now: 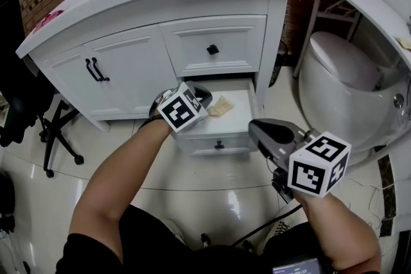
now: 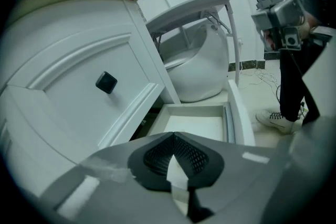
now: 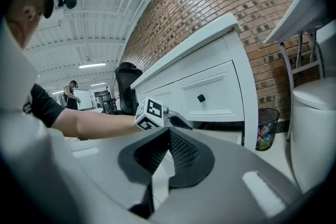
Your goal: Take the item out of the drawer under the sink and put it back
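Note:
The white vanity's bottom drawer [image 1: 239, 128] stands pulled open. In it lies a crumpled tan item [image 1: 219, 106]. My left gripper [image 1: 203, 94] hovers over the drawer's left part, just left of the item, jaws shut with nothing in them. In the left gripper view its pads [image 2: 157, 157] meet at the tip above the open drawer [image 2: 195, 122]; the item is hidden there. My right gripper [image 1: 255, 131] hangs shut and empty at the drawer's front right corner. The right gripper view shows its jaws [image 3: 169, 131] closed, facing the left gripper's marker cube [image 3: 148, 114].
The closed upper drawer [image 1: 212, 49] sits directly above the open one. A white toilet [image 1: 340, 74] stands right of the vanity, with a waste bin [image 3: 265, 136] between them. A black office chair [image 1: 26, 106] stands at the left. A person [image 2: 294, 60] stands nearby.

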Available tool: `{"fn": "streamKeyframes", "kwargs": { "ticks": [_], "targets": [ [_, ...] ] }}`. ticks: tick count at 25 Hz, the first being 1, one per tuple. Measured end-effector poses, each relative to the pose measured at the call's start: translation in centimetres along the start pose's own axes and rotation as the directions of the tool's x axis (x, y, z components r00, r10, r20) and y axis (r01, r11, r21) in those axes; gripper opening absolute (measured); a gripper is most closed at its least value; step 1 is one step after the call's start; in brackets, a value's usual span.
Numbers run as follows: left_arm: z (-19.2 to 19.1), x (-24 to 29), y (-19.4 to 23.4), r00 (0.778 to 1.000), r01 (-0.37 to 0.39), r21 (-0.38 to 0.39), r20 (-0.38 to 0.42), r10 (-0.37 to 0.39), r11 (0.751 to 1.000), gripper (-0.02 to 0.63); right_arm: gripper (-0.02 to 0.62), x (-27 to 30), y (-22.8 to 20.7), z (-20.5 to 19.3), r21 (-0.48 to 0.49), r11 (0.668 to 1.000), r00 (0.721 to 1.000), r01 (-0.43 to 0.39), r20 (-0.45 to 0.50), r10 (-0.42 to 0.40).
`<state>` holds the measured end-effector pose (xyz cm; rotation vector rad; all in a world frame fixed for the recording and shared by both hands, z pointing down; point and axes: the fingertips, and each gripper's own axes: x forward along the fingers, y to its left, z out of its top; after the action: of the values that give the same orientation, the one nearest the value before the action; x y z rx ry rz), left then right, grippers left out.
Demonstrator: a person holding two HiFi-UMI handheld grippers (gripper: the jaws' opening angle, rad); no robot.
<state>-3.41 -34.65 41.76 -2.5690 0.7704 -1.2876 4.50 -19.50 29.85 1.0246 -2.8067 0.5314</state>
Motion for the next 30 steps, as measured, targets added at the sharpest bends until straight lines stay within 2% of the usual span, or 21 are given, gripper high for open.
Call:
{"fn": "streamKeyframes", "kwargs": {
  "ticks": [4,7,11,16,18,21,30],
  "targets": [
    [1.4,-3.8,-1.0,0.994,-0.025,-0.056,0.108,0.031,0.998,0.006,0.003,0.4,0.3,-0.2,-0.011,1.0,1.0,-0.003,-0.006,0.003],
    [2.4,-7.7,-1.6,0.975,-0.035,-0.144,0.212,0.066,0.989,0.006,0.003,0.5,0.4,0.1,-0.013,1.0,1.0,0.001,0.004,-0.001],
    [3.3,-13.4,-2.5,0.93,-0.02,-0.299,0.345,0.128,0.954,0.006,0.003,0.3,0.1,0.4,-0.016,1.0,1.0,0.015,0.017,-0.014],
    [3.0,-18.3,-3.9,0.871,-0.022,-0.397,0.442,0.212,0.918,0.006,0.003,-0.1,0.3,0.5,-0.026,0.999,0.999,0.027,0.018,-0.026],
    [2.8,-19.0,-4.5,0.85,-0.019,-0.421,0.472,0.236,0.907,0.006,0.003,-0.2,0.5,0.3,-0.034,0.999,0.999,0.03,0.014,-0.029],
    [2.3,-19.0,-5.5,0.828,-0.024,-0.434,0.496,0.261,0.9,0.006,0.003,-0.1,0.8,-0.3,-0.045,0.998,0.999,0.033,-0.004,-0.033],
    [2.0,-19.4,-7.6,0.819,0.003,-0.449,0.514,0.256,0.894,0.006,0.003,-1.1,2.1,-0.4,-0.073,0.997,0.999,0.038,0.002,-0.038]
  ]
}}
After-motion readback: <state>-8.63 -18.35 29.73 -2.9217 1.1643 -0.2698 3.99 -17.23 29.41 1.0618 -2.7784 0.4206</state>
